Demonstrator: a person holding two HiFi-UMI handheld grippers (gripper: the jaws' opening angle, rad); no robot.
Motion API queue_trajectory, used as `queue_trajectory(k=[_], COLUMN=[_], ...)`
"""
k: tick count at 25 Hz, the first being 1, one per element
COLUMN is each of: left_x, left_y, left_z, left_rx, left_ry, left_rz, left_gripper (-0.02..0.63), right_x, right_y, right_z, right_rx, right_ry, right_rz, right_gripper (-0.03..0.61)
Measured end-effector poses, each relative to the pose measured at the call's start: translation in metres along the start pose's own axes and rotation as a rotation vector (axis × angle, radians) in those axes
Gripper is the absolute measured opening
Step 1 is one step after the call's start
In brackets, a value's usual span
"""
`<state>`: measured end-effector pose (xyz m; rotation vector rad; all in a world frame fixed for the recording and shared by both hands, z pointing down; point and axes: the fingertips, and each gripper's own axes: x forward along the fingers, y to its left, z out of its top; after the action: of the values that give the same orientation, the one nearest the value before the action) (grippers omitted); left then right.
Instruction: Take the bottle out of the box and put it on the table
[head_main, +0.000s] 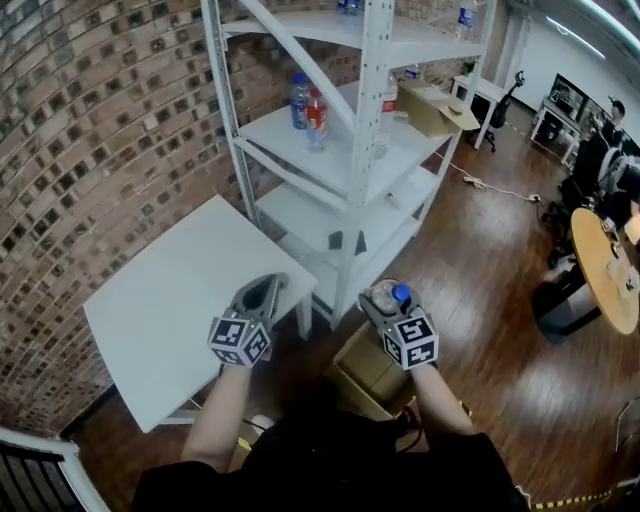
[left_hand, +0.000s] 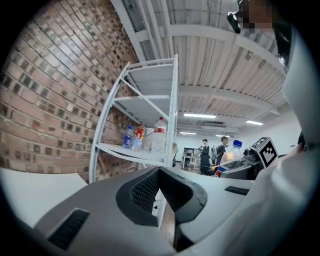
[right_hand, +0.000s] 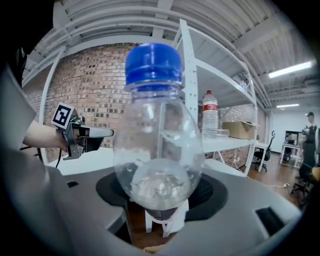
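Brick wall (head_main: 90, 130): fills the left and upper left of the head view.
White shelving rack (head_main: 350, 150): upper centre, several bottles on its shelves.
White table (head_main: 170, 310): left of centre, against the wall.
Cardboard box (head_main: 362, 372): on the wood floor, lower centre, beside the table's near corner.
Left gripper (head_main: 262, 297): over the table's right edge, jaws pressed together, nothing between them.
Right gripper (head_main: 384, 304): above the box, pinching the bottle (right_hand: 157, 150) at its lower body.
The bottle is clear with a blue cap, out of the box and off the table.
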<state>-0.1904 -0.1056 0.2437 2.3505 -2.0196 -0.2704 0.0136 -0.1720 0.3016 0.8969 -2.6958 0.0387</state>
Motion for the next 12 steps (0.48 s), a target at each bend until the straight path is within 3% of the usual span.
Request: queue_trajectory(k=[6,12], left_x=[-0.086,-0.201], left_y=[0.111,0.218], left_z=[0.044,0.069], left_rx=[0.042,0.063], left_ry=[-0.055,-0.101], left_rz=[0.179,0.401], left_gripper=[0.003,0.003], right_x=[0.079,0.164], right_y=[0.097,0.228], right_z=[0.053,0.09], right_rx=[-0.056,-0.123], right_ry=[-0.042,-0.051], right_rz=[0.15,0.356], right_gripper=[0.294,0.293])
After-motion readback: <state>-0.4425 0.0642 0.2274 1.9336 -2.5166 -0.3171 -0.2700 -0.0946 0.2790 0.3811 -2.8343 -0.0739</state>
